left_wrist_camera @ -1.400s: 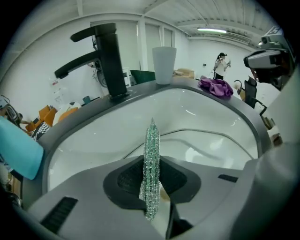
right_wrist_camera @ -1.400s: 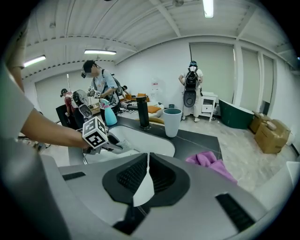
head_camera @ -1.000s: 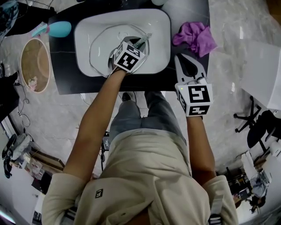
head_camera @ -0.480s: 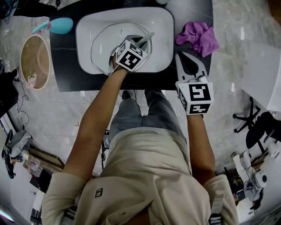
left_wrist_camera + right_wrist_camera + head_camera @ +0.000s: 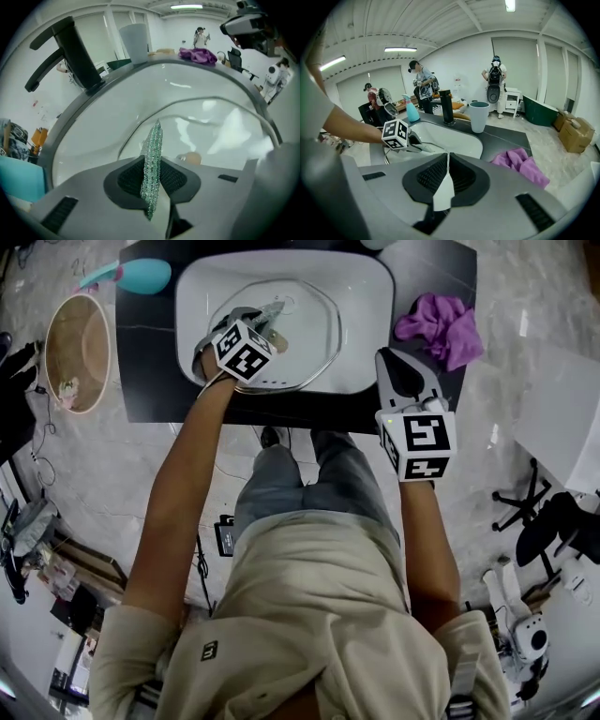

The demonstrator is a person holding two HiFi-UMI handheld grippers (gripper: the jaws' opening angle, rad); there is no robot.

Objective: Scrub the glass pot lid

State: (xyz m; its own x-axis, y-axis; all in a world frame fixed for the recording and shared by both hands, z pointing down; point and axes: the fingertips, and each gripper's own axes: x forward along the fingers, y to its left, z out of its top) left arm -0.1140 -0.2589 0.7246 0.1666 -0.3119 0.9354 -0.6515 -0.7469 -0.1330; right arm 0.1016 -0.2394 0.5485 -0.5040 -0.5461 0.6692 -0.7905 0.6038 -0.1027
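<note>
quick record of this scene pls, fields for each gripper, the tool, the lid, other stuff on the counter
left gripper: shut on the scouring pad, over the left part of the lid
right gripper: shut, empty, by the counter's front edge, right of the sink
scouring pad: green-silver mesh, edge-on between the left jaws
glass lid: lying in the sink
sink: white basin set in the counter
counter: dark; purple cloth right of the sink, teal bottle left of it
</note>
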